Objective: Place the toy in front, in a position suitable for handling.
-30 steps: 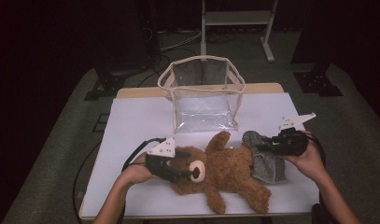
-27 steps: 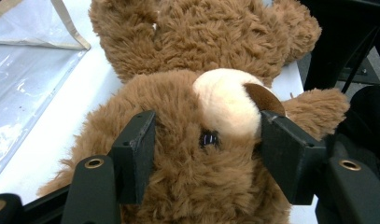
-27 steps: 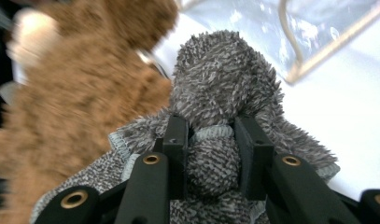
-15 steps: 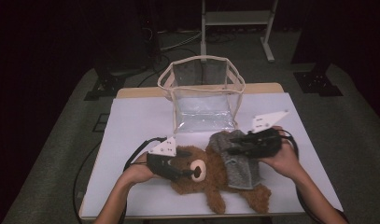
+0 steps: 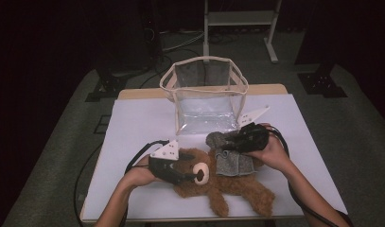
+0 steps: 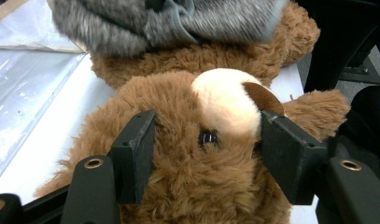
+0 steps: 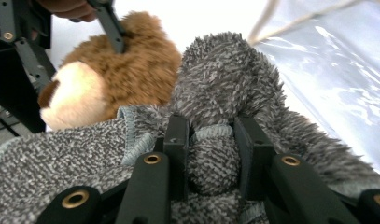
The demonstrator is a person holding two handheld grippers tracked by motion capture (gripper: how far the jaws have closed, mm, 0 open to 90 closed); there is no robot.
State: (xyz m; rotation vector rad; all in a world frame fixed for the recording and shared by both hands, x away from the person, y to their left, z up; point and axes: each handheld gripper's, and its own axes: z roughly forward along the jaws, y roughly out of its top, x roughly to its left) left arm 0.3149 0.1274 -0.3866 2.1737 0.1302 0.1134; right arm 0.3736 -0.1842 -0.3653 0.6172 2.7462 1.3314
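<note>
I have the teddy bear [image 5: 218, 182] lying on the worktop [image 5: 133, 137], its head pinned in my left gripper [image 6: 204, 154]. My right gripper [image 7: 208, 154] has its jaws closed on the grey fleece garment [image 5: 230, 158] draped over its body. I judge dressing is midway; next I must tug the fleece down around the torso.

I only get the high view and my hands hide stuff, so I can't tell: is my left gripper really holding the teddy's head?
Observer: Yes. In the left gripper view, the left gripper has one jaw pressed into the fur on each side of the teddy bear head.
Operator: Has the right one got the grey thing?
Observer: The right gripper pinches a bunched fold of the grey fuzzy cloth near its hem.
Operator: Is teddy's face covered?
Observer: No, one black eye shows bare beside the cream muzzle.
</note>
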